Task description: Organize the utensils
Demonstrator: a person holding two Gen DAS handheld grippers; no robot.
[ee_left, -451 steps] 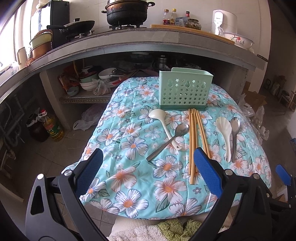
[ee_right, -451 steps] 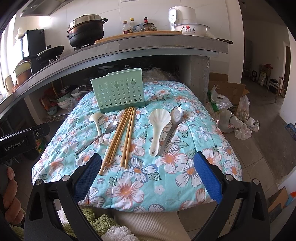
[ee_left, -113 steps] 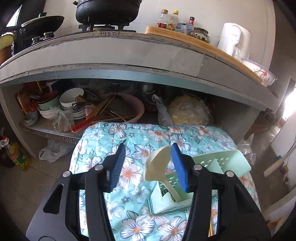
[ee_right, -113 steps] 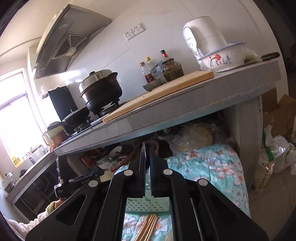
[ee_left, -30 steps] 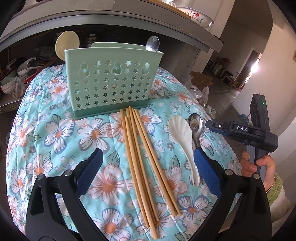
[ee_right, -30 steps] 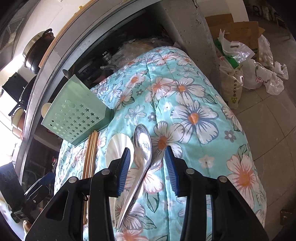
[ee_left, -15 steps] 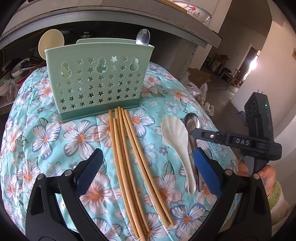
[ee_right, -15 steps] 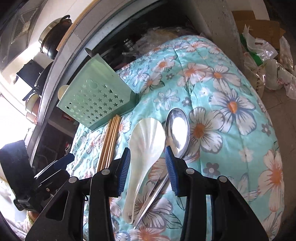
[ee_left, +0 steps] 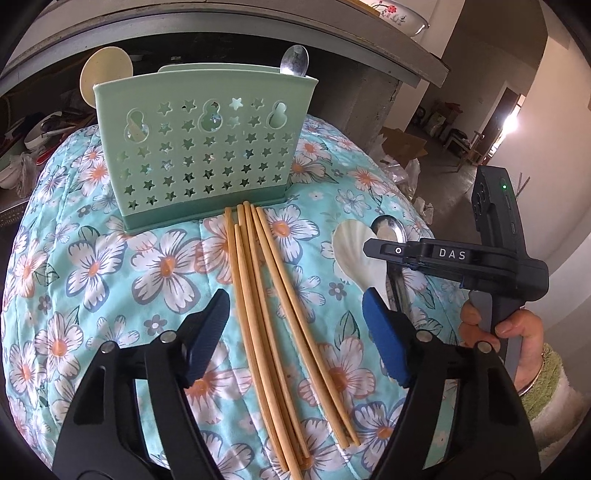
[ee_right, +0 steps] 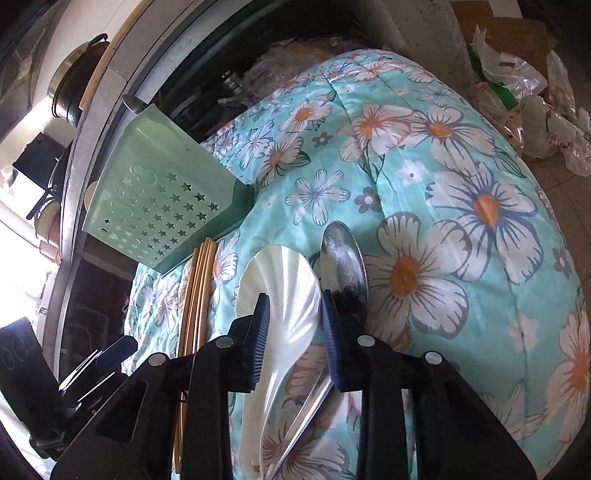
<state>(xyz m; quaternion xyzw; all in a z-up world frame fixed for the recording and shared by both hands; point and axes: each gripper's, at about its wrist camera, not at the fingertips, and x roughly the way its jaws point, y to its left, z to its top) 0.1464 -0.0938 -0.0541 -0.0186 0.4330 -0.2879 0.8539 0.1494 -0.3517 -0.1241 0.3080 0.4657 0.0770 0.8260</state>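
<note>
A green star-punched caddy (ee_left: 207, 147) (ee_right: 162, 206) stands at the back of the floral cloth (ee_left: 110, 258). A cream ladle (ee_left: 107, 77) and a metal spoon (ee_left: 294, 61) stand in it. Several wooden chopsticks (ee_left: 266, 295) (ee_right: 199, 288) lie before it, between the closing jaws of my left gripper (ee_left: 295, 295); the pads are clear of them. My right gripper (ee_right: 295, 297) (ee_left: 373, 249) is down over a white shell-shaped spoon (ee_right: 284, 280) (ee_left: 354, 251), its jaws closing on either side of it. A second metal spoon (ee_right: 343, 254) (ee_left: 391, 227) lies just right of it.
A concrete counter (ee_left: 258, 33) overhangs the back of the table. Bowls and dishes fill a shelf (ee_left: 33, 129) at far left. Plastic bags and cardboard (ee_right: 517, 74) lie on the floor to the right, where the cloth drops away. A hand (ee_left: 517, 332) holds the right gripper.
My left jaws have narrowed around the chopsticks. The right gripper has come down and left from the metal spoon onto the white spoon, and its jaws have narrowed.
</note>
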